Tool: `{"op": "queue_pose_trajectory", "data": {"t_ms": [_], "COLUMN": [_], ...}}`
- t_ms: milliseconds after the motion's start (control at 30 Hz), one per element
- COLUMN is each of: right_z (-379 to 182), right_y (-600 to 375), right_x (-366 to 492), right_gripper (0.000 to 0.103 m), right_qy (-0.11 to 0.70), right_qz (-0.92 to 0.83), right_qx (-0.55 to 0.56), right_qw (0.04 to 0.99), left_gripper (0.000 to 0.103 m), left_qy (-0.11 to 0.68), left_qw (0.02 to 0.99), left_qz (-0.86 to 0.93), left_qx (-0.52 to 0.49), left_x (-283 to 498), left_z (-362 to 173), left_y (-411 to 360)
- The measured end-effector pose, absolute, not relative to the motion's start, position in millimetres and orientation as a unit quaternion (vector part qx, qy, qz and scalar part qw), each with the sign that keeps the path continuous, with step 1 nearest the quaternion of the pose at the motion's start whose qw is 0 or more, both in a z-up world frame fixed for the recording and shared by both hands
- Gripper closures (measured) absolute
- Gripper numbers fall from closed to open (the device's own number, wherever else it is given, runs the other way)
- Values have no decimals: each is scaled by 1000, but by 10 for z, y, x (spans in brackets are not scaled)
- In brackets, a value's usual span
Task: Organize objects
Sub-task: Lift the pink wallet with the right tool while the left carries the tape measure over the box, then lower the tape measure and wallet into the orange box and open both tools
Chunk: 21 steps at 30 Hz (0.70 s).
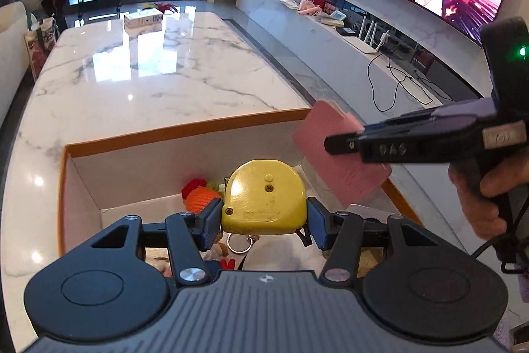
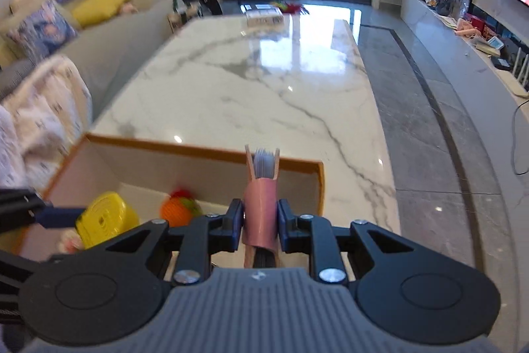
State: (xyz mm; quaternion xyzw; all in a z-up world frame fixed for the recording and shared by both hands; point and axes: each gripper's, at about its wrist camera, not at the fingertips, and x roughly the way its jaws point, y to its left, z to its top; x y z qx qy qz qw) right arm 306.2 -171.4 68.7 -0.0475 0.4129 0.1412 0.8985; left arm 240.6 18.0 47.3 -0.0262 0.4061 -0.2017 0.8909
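Toys already lie in the box (image 1: 185, 134); left hand-held gripper (image 1: 264, 220) clamps a yellow tape measure (image 1: 263, 197), right hand-held gripper (image 2: 259, 225) pinches a pink notebook (image 2: 260, 214), neither yet released.

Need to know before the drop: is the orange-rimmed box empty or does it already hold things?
Not empty. The box already holds an orange knitted toy and other small items I cannot identify.
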Motion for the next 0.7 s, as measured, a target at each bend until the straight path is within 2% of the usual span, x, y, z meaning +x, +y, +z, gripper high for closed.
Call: {"op": "queue_pose_trajectory", "data": {"t_ms": [467, 700], "right_z": [502, 487], "right_y": [-1591, -1579], "right_x": [3161, 3194], "right_gripper": [79, 78], "right_qy": [432, 437], "right_qz": [95, 103], "right_qx": [-130, -135], "right_qw": [887, 883], "left_gripper": [41, 41], "left_qy": [429, 441], "left_qw": [879, 872], "left_qz": [-204, -208], "left_qx": [-26, -36], "left_x": [2556, 2650], "left_z": [297, 259], "left_y": [124, 91]}}
